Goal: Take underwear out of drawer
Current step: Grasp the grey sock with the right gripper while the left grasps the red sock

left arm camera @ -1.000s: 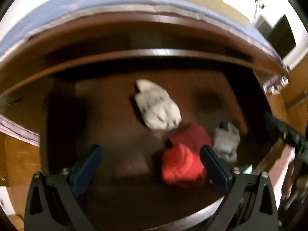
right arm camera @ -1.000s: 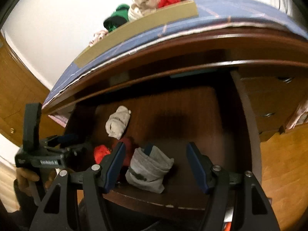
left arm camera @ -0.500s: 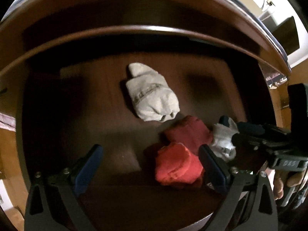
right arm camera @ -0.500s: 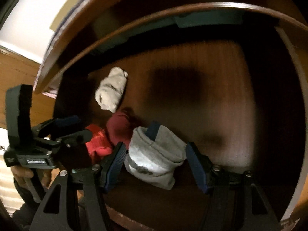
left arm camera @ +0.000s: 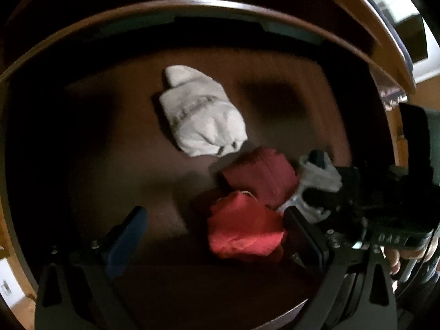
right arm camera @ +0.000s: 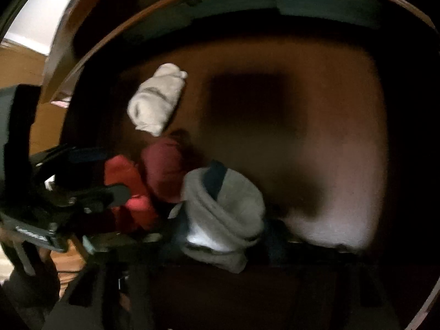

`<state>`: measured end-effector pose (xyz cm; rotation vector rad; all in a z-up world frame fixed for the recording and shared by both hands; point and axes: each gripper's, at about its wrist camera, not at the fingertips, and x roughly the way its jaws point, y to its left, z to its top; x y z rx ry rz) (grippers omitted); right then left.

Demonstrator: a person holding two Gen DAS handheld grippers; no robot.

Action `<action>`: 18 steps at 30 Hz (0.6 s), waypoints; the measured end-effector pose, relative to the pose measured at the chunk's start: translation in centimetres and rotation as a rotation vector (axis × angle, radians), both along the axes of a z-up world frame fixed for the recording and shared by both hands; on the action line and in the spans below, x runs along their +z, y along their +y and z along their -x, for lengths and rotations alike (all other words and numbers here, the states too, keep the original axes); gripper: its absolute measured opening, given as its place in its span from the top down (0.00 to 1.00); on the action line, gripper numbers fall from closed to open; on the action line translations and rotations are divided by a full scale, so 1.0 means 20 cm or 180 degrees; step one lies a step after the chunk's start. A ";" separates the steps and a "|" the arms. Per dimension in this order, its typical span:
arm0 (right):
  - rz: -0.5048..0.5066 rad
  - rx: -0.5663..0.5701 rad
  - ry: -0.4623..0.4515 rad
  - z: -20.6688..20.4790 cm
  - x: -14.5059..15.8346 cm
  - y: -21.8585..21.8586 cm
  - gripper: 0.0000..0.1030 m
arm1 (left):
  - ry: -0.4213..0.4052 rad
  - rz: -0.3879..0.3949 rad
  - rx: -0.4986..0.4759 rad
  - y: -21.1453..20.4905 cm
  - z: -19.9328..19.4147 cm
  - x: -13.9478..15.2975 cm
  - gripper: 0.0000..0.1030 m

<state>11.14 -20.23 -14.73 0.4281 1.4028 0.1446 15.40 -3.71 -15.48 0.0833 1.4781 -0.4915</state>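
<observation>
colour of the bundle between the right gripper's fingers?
Grey bundle with a dark navy band at its top; clearest in the right wrist view.

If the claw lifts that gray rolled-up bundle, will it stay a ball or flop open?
Probably it sags a bit: the gray bundle is soft folded cloth, already squashing between the closing jaws of the right gripper. It likely keeps its roll, since an outer cuff wraps it. It looks light and unlikely to slip.
</observation>
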 end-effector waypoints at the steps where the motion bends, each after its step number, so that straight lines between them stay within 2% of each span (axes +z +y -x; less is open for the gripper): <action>1: -0.0018 0.0034 -0.0009 0.00 0.00 0.00 0.69 | 0.0036 -0.0018 -0.0035 -0.01 0.00 -0.01 0.03; 4: 0.0050 0.0070 -0.0122 0.03 0.03 0.01 0.72 | 0.0188 -0.0062 -0.0121 -0.03 0.00 -0.03 0.03; 8: 0.0161 -0.0271 -0.0561 0.10 0.20 -0.11 0.73 | 0.0341 -0.0082 -0.0187 -0.07 0.00 -0.07 0.05; 9: 0.0172 -0.0339 -0.0662 0.11 0.24 -0.13 0.73 | 0.0381 -0.0080 -0.0217 -0.08 0.01 -0.08 0.08; 11: 0.0159 -0.0469 -0.0856 0.14 0.31 -0.18 0.72 | 0.0536 -0.0038 -0.0288 -0.10 0.01 -0.11 0.22; 13: 0.0098 -0.0552 -0.0959 0.16 0.35 -0.20 0.72 | 0.0695 -0.0014 -0.0280 -0.11 0.01 -0.14 0.25; 15: 0.0039 -0.0592 -0.0998 0.17 0.35 -0.19 0.72 | 0.0694 0.0003 -0.0286 -0.11 0.00 -0.14 0.28; 18: -0.0073 -0.0624 -0.1020 0.17 0.36 -0.26 0.72 | 0.0591 0.0085 -0.0359 -0.16 0.01 -0.14 0.39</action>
